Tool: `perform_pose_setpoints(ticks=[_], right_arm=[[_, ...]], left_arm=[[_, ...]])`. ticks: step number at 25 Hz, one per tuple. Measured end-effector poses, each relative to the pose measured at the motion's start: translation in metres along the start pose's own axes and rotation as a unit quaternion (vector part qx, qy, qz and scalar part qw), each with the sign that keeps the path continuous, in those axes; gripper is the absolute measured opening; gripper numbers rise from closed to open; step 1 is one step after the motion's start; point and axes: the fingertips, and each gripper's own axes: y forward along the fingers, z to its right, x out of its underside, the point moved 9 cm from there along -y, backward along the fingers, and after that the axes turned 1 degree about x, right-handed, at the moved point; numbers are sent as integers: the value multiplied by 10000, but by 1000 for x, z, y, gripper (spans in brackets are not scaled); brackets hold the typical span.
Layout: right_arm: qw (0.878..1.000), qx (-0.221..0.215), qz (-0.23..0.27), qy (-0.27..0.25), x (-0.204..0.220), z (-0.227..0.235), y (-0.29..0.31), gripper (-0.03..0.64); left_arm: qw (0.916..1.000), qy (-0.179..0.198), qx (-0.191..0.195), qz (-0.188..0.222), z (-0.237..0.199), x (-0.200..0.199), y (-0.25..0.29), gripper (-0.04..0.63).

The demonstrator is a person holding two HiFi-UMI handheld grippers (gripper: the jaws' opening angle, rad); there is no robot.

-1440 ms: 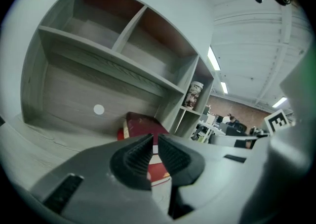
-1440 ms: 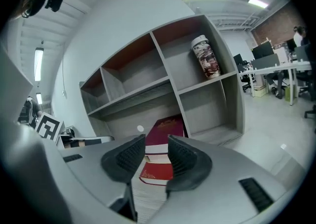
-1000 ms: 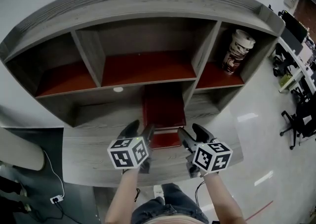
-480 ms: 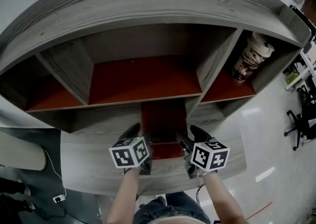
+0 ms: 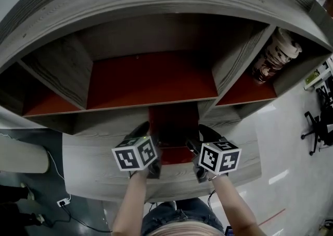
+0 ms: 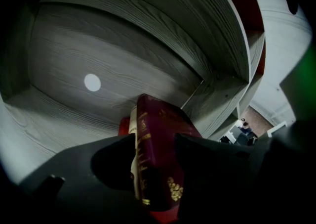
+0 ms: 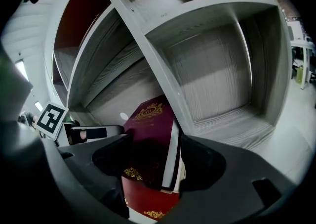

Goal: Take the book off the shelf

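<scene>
Book (image 6: 165,129): left hand-held gripper (image 6: 154,143) clamps it; right hand-held gripper (image 7: 154,145) just opening (book between).

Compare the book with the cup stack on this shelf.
The book is dark red with gold ornament; the cup stack is white with dark print. The book is low in the middle; the cup stack sits in the upper right compartment. Both are on the grey shelf.

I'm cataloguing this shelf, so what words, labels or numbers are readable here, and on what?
Gilt spine lettering on the dark red hardcover book: too blurred to read; its gold cover emblems show no legible words.
Print on the brown-and-white patterned cylinder: too small to read.
Nothing can be quoted.
</scene>
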Motion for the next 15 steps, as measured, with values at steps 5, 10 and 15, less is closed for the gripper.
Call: perform_pose_setpoints(ticks=[5, 10, 15], right_arm=[[9998, -109, -108, -113, 0, -5, 6, 295], [9992, -76, -178, -337, 0, -9, 8, 295], [9994, 130, -120, -305, 1, -14, 9, 295]], left_arm=[[10000, -12, 13, 6, 3, -1, 4, 224], [10000, -18, 3, 7, 4, -1, 6, 225], [9999, 73, -123, 82, 6, 0, 4, 224]])
